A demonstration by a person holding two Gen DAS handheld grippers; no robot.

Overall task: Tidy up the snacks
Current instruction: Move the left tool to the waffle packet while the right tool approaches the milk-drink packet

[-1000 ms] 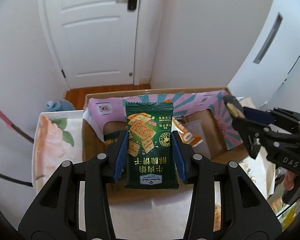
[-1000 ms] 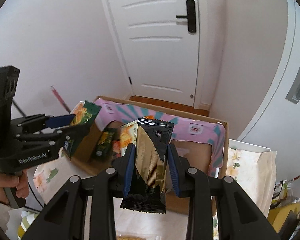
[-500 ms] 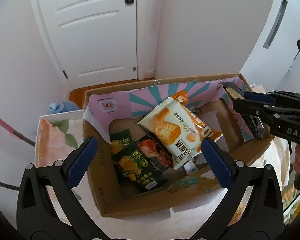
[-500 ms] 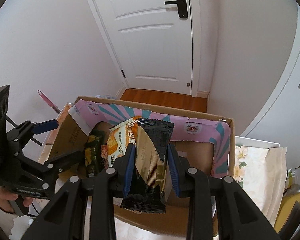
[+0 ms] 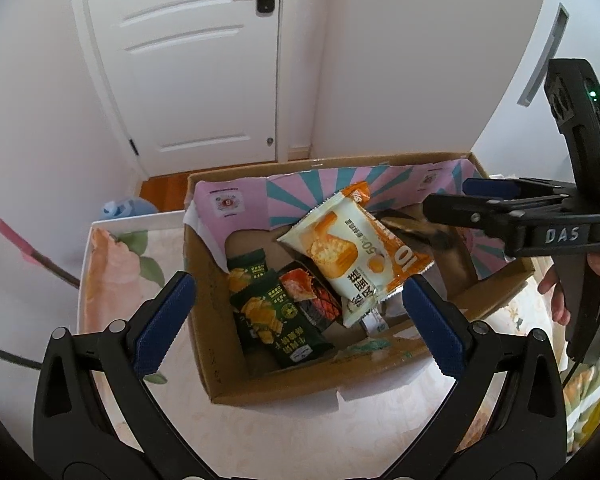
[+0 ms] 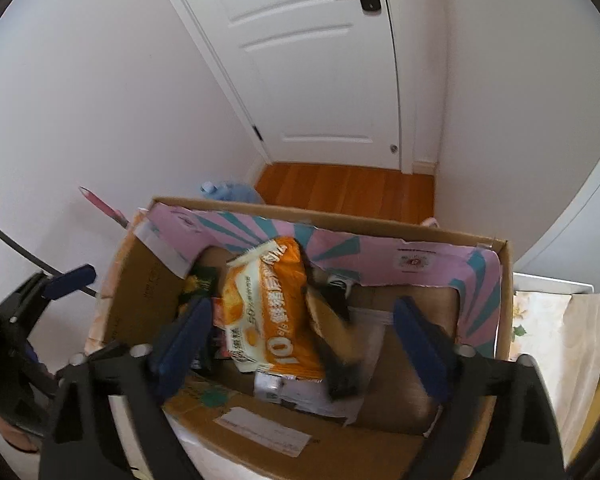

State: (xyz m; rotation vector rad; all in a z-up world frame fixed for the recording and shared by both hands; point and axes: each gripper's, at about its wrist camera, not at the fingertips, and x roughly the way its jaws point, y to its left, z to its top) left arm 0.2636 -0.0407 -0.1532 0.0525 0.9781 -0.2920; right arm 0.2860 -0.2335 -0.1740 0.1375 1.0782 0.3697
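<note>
An open cardboard box (image 5: 260,376) with a pink and teal liner holds several snack packs. A green biscuit pack (image 5: 284,324) lies at its left, an orange and white pack (image 5: 352,256) leans across the middle. My left gripper (image 5: 296,320) is open and empty above the box's near left corner. My right gripper (image 6: 304,340) is open over the box (image 6: 300,448); the black and gold pack (image 6: 336,344) lies blurred between its jaws beside the orange pack (image 6: 272,312). The right gripper also shows in the left wrist view (image 5: 452,196).
The box stands on a floral cloth (image 5: 112,256). A white door (image 6: 316,60) and wooden floor (image 6: 340,188) lie beyond. A pink-handled stick (image 5: 16,240) leans at the left. A white cabinet (image 5: 532,80) stands at the right.
My left gripper opened and dropped the green biscuit pack into the box. My right gripper moved over the box and opened, letting go of the black and gold pack.
</note>
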